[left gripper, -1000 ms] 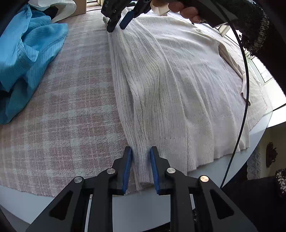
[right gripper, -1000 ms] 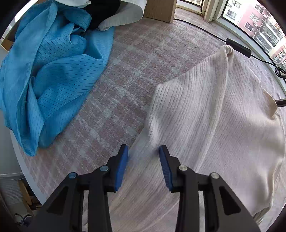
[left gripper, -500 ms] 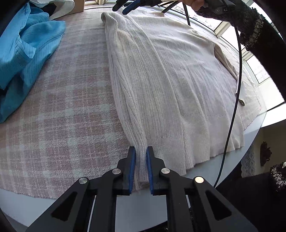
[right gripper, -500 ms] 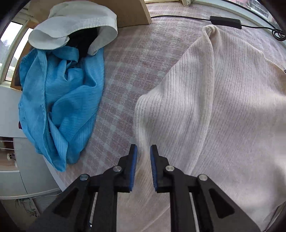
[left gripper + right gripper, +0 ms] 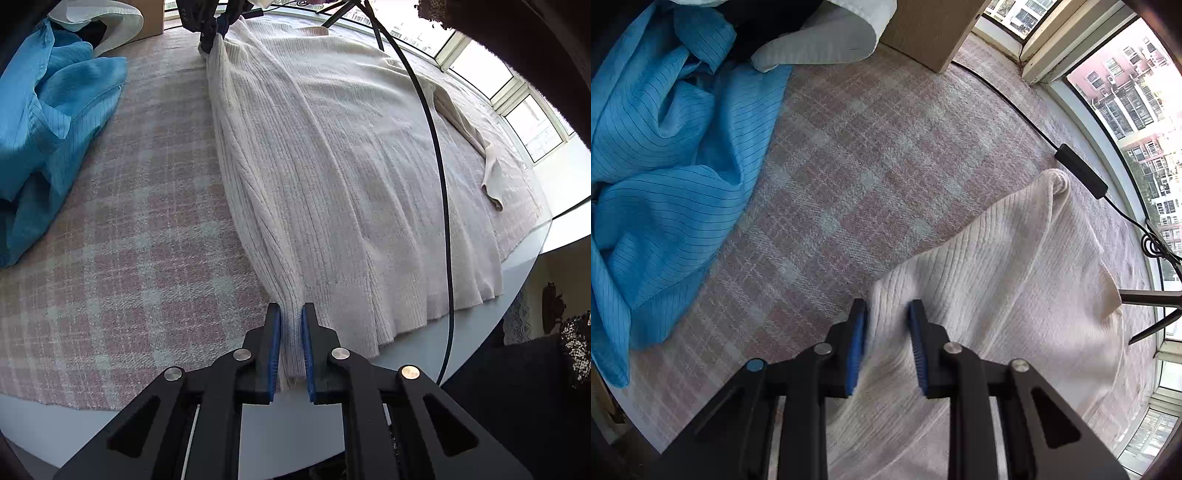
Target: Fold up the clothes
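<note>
Two grippers hold the cream ribbed sweater (image 5: pixel 332 166), spread flat on the plaid cloth (image 5: pixel 129 221): the left gripper (image 5: pixel 291 347) is clamped on its hem edge, the right gripper (image 5: pixel 886 347) on the shoulder edge. Soft, limp and light knit stretches and sags; grip the doubled side edge at both ends.

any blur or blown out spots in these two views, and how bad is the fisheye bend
Left wrist view: sharp overall, the windows blown out white, the table edge bowed into a curve, and the dark corners are the lens rim. Right wrist view: the left finger of the right claw is smeared by motion, the sweater is sunlit, and the window frame curves strongly.
</note>
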A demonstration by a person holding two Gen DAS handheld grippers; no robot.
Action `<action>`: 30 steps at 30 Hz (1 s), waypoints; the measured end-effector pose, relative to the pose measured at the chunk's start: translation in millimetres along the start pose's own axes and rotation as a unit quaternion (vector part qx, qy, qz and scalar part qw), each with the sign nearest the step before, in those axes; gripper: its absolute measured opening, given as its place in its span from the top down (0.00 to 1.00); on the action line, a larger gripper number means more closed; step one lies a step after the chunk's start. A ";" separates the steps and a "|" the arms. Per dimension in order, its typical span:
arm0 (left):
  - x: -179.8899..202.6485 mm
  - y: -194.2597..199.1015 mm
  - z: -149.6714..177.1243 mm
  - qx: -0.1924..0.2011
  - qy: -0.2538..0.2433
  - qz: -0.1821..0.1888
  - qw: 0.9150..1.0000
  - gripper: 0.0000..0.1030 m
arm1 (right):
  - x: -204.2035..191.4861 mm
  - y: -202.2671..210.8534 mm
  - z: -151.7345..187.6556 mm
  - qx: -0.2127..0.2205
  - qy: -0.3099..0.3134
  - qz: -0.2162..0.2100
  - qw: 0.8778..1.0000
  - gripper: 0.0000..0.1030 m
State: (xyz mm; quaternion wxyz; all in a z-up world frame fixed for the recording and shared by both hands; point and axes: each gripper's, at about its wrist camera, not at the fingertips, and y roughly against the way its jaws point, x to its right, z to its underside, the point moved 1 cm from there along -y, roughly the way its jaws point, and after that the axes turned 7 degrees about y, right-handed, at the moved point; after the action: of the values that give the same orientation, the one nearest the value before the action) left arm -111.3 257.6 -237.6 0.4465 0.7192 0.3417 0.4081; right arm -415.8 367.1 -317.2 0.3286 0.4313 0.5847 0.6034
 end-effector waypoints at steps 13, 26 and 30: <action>58.1 22.4 -10.2 0.006 -0.113 0.028 0.993 0.91 | 118.1 35.1 103.1 0.153 -0.217 -0.182 0.947 0.93; 105.6 -19.6 -10.3 -0.051 -0.188 0.022 0.981 0.89 | 170.3 -9.5 189.1 0.154 -0.315 -0.184 0.918 0.93; 104.4 -22.8 -10.8 -0.071 -0.163 0.036 0.983 0.84 | 167.1 -22.8 182.4 0.144 -0.298 -0.178 0.927 0.92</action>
State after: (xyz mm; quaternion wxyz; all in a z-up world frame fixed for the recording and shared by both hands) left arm -78.5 359.3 -226.4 0.5309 0.7545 0.2086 0.3246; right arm -322.0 597.0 -327.1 0.5240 0.5225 0.6080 0.2876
